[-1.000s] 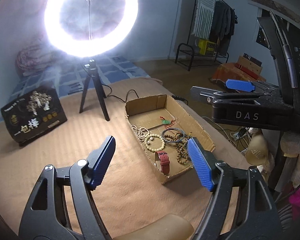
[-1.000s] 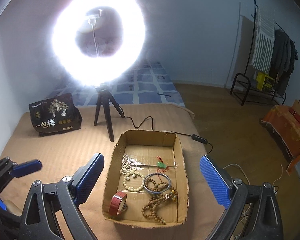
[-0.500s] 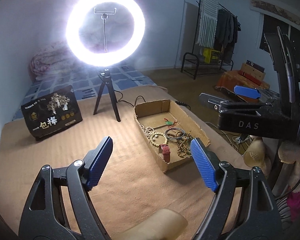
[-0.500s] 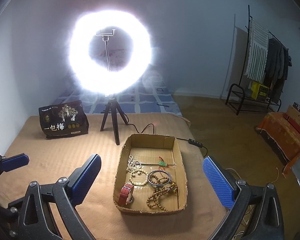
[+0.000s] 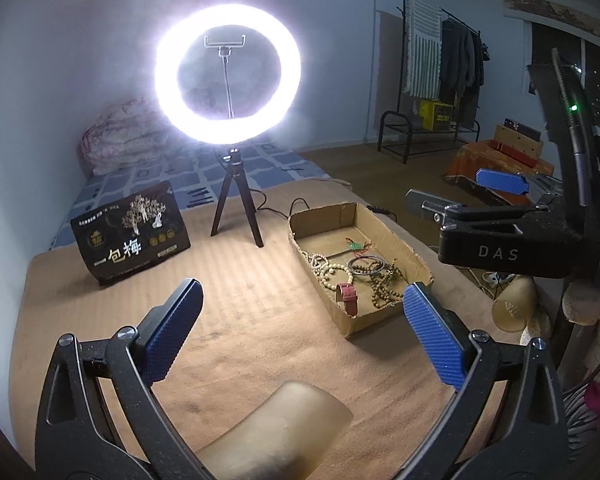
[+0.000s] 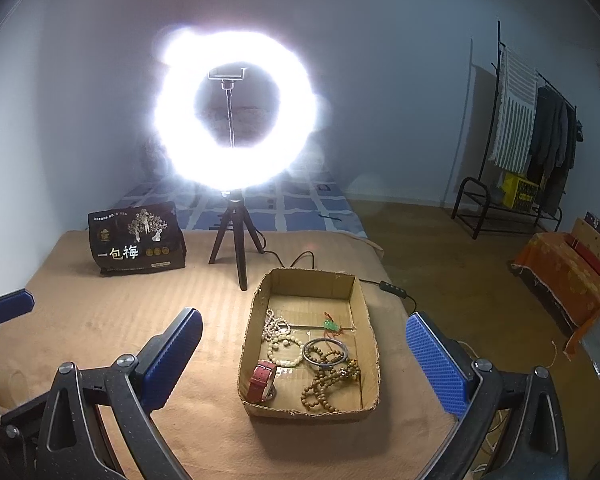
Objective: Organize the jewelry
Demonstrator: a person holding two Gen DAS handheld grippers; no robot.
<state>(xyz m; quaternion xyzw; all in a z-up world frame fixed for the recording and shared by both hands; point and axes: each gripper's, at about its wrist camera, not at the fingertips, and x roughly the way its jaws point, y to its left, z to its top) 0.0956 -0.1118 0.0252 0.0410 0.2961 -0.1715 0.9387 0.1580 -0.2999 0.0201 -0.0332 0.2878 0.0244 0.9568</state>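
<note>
your left gripper (image 5: 300,320) and right gripper (image 6: 304,352) both hang released, grasping nothing, near the cardboard tray (image 6: 251,344). all jewelry lies inside: one red watch (image 6: 263,376), one bangle (image 6: 325,351), one green pendant (image 6: 331,325), perhaps three bead strings (image 6: 327,384), tangled. that fits either sorting finished or pending.

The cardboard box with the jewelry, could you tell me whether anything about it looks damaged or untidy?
Yes: the box has ragged, torn rims, and the brown beads lie tangled under the bangle rather than laid out separately.
</note>
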